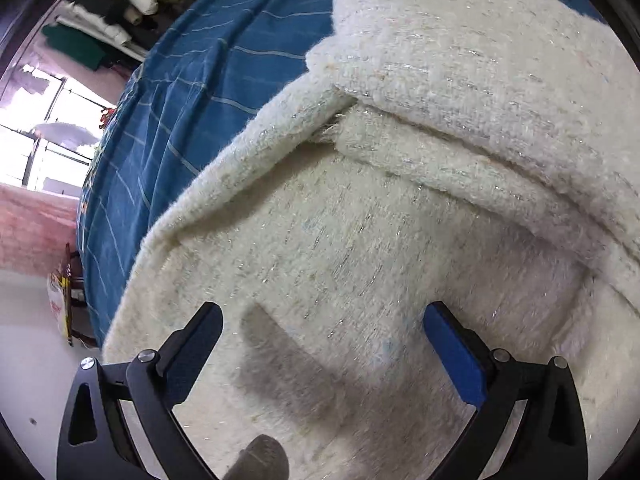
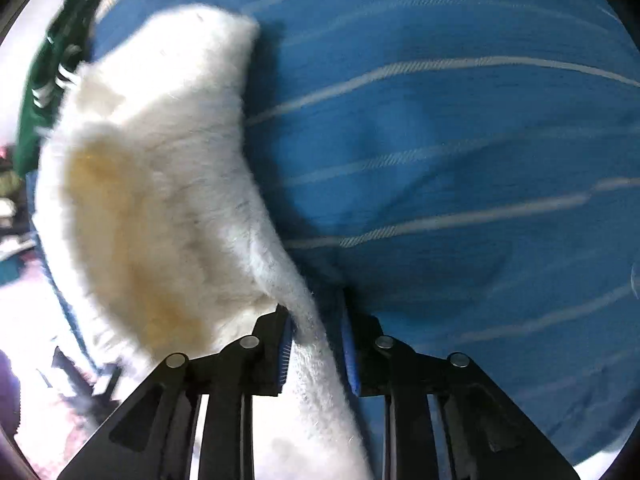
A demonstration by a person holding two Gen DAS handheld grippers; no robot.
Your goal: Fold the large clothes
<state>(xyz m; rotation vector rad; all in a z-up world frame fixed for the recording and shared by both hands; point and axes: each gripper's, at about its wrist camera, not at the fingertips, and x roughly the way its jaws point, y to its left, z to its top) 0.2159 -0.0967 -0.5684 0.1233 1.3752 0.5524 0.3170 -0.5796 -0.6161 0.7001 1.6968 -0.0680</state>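
Observation:
A large cream fuzzy garment (image 1: 400, 220) with glittery threads lies on a blue striped bedspread (image 1: 192, 92). One part is folded over across its upper right. My left gripper (image 1: 322, 320) is open just above the garment's flat part, holding nothing. In the right wrist view my right gripper (image 2: 316, 320) is shut on the edge of the cream garment (image 2: 160, 168) and holds it lifted above the blue bedspread (image 2: 460, 140). The fabric runs between the blue pads and hangs to the left.
A pile of folded clothes (image 1: 120, 8) lies beyond the bed at the upper left. A bright window (image 1: 44, 136) and pink floor lie left of the bed. A green striped garment (image 2: 44, 88) lies at the left in the right wrist view.

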